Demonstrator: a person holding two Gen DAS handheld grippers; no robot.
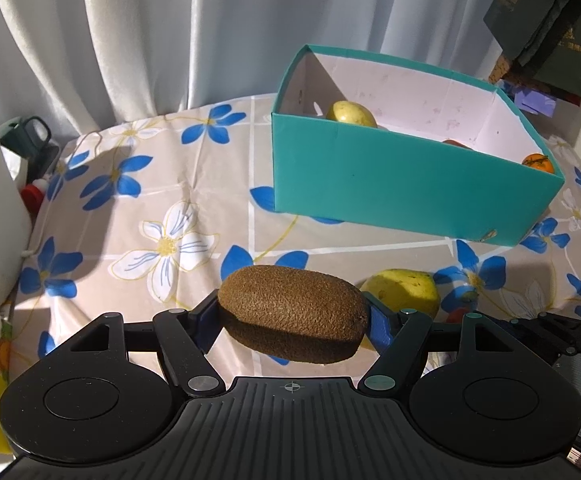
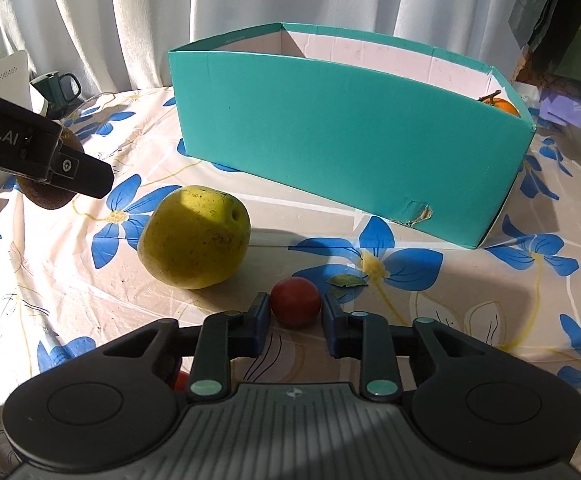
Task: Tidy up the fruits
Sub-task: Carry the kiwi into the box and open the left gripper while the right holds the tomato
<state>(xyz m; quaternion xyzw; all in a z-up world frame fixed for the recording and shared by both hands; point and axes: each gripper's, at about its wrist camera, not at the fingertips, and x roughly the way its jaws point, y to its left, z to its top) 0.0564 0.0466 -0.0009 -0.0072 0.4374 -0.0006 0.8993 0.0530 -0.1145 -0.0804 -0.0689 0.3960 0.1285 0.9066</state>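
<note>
Currently: my left tongs point(image 1: 292, 316) clamp the kiwi point(image 1: 293, 312); my right tongs point(image 2: 295, 308) pinch, seemingly, the small red fruit point(image 2: 295, 301), near the box point(image 2: 346, 140). Next: lift both into it.

Pear point(image 2: 194, 238) before box point(image 2: 346, 136) — tomato point(image 2: 295, 300) nearest.

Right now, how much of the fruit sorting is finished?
About halfway, it seems. Done: a yellow fruit and an orange sit in the teal box. In hand: the left gripper holds a kiwi; the right gripper has closed on a small red fruit. Left: the pear on the table.
</note>
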